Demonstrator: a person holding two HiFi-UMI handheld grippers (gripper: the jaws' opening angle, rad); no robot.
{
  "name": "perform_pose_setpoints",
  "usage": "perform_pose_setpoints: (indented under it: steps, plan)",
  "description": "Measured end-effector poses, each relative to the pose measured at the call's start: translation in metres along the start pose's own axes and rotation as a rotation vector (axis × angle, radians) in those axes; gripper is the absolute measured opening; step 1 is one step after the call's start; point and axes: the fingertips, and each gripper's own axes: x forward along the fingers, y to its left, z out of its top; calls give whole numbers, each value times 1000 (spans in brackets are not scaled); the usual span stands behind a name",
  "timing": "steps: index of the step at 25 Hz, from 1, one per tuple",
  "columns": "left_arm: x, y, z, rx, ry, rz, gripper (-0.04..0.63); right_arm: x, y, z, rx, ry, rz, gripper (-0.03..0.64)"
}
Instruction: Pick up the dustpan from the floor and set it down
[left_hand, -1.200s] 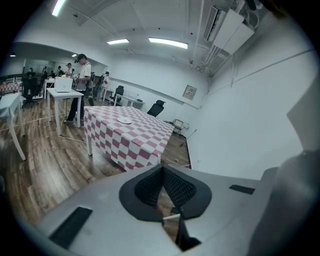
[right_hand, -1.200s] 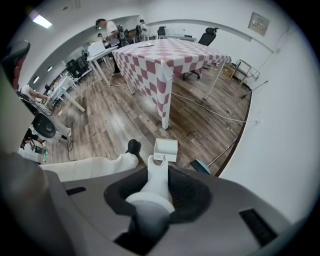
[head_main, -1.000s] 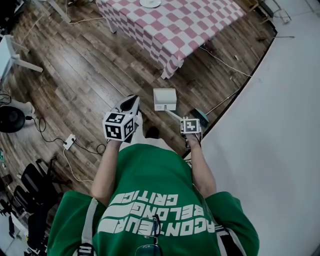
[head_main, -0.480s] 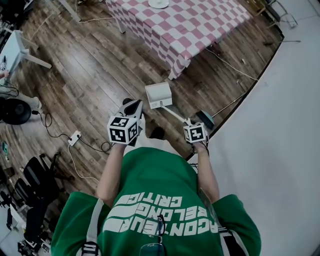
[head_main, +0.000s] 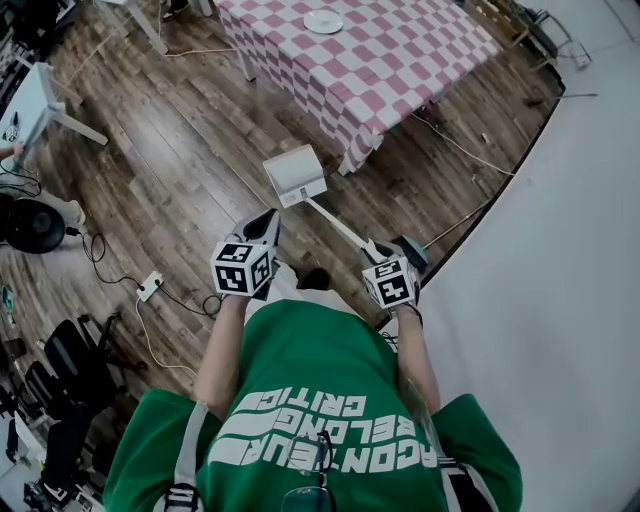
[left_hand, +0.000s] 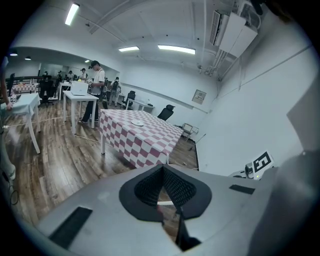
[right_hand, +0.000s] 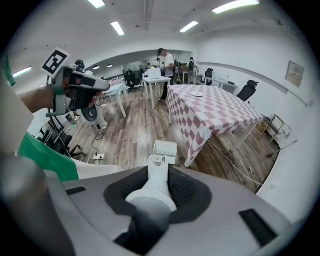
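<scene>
R gripper (right_hand: 156, 186) clamps boxy white plastic dustpan (head_main: 296, 174) by its long thin handle (head_main: 335, 222), over plank floor (head_main: 170, 150). L gripper (left_hand: 162, 170) closed, empty.

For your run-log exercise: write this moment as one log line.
right gripper: shut on handle of white plastic long-handled dustpan | left gripper: shut, empty

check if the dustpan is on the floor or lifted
Lifted. The right claw is shut on its handle, and the dustpan sticks out ahead of the claw, clear of the wood floor.
</scene>
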Motion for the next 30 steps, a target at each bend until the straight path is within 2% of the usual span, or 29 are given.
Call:
perform_pose_setpoints:
  steps: [6, 13, 23, 28, 30]
  plan:
    - [-4, 12, 13, 1, -23, -3, -6, -37, 9, 53, -41, -119, 6, 110]
    - [-11, 18, 16, 10, -24, -6, -6, -65, 20, 92, -82, -214, 8, 110]
    - [-22, 16, 14, 14, -24, -6, -6, -67, 22, 94, -84, -231, 4, 112]
    - [-28, 8, 14, 64, -25, -13, -6, -67, 21, 86, -74, -219, -3, 112]
    - [-28, 6, 15, 59, -37, -19, -6, -67, 20, 84, -69, -215, -7, 112]
